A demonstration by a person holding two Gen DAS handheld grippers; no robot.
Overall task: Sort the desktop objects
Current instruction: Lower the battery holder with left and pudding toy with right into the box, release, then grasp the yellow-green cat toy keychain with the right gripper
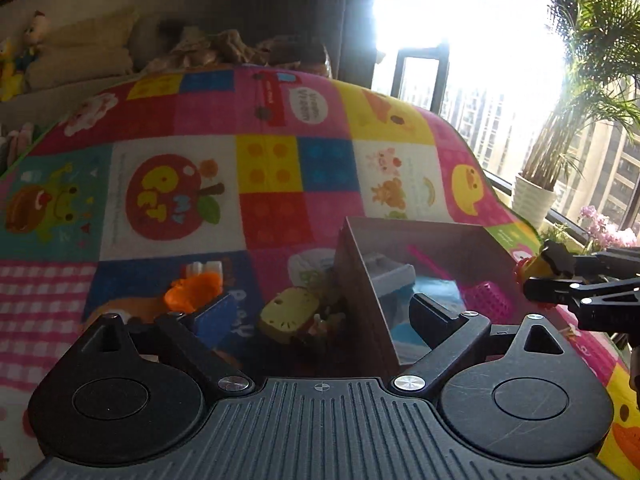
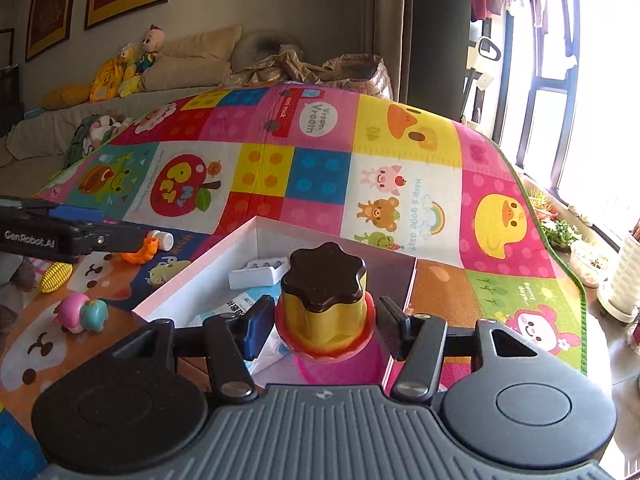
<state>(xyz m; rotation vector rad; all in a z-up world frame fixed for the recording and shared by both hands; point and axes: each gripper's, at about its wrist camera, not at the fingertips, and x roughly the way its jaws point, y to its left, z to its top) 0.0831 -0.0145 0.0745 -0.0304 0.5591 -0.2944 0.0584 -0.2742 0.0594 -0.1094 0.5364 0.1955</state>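
My right gripper (image 2: 324, 326) holds a yellow pudding toy (image 2: 325, 304) with a brown top and red base, above the open box (image 2: 192, 276). It also shows in the left wrist view (image 1: 544, 270) at the right edge. My left gripper (image 1: 320, 314) is open, low over the mat, with a yellow toast toy (image 1: 290, 312) between its fingers and the box wall (image 1: 360, 300) just right of it. An orange toy (image 1: 194, 290) and a white bottle (image 1: 204, 269) lie beyond the left finger. The box holds a white case (image 2: 260, 274), a pink basket (image 1: 486, 300) and a blue packet.
The colourful play mat (image 2: 320, 176) covers the table. A pink and teal toy (image 2: 82, 312) and a yellow ridged toy (image 2: 56, 277) lie on it at the left. A sofa with cushions stands behind. Potted plants (image 1: 534, 200) stand by the window at the right.
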